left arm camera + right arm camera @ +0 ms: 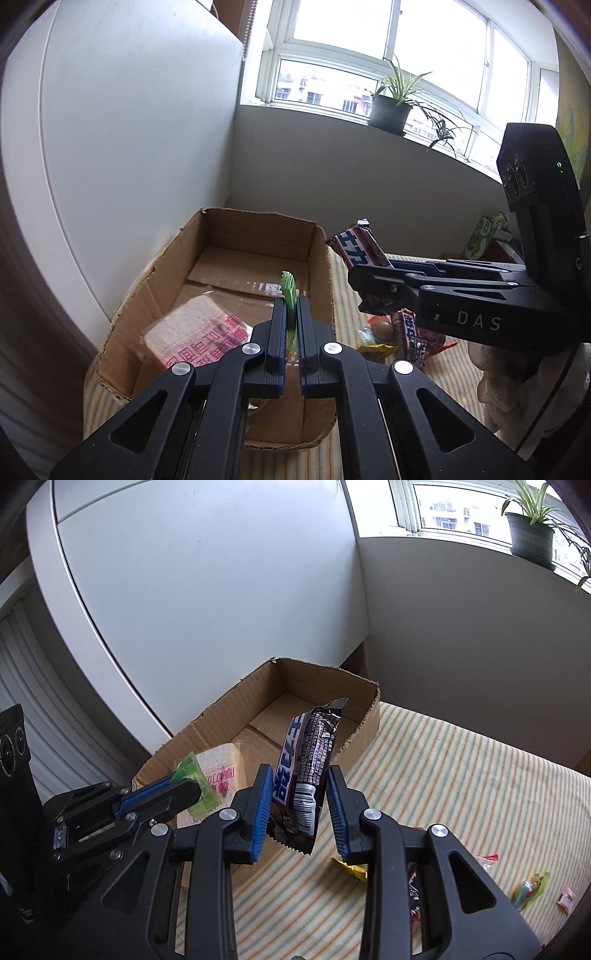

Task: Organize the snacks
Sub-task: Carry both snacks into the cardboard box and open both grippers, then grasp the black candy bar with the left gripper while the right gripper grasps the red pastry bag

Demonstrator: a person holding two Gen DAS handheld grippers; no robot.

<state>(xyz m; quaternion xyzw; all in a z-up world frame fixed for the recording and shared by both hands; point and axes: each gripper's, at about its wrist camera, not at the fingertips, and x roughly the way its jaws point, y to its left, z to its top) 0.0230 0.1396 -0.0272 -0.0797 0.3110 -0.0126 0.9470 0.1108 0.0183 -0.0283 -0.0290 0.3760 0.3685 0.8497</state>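
Left wrist view: left gripper (pixel 291 314) pinches a green candy (pixel 289 291) over the cardboard box (pixel 321 258); right gripper (pixel 297 805) clamps a chocolate bar (pixel 308 760) nearby. One pink packet (pixel 192 332) is boxed; other snacks (pixel 410 332) wait at 3 o'clock on the striped cloth (pixel 461 775).

Daylight only, coming through the white-framed window (pixel 388 55) at the back; the panes are blown out near white. The grey wall below the sill (pixel 351 177) sits in shade, dim and flat. Soft shadows inside the open brown cardboard box (pixel 229 258). The pink-printed wrapped packet (pixel 192 332) in it is smeared by motion blur in the left wrist view. Strong fisheye bend on both views, dark vignette in the corners. Black gripper bodies close to the lens read slightly soft.
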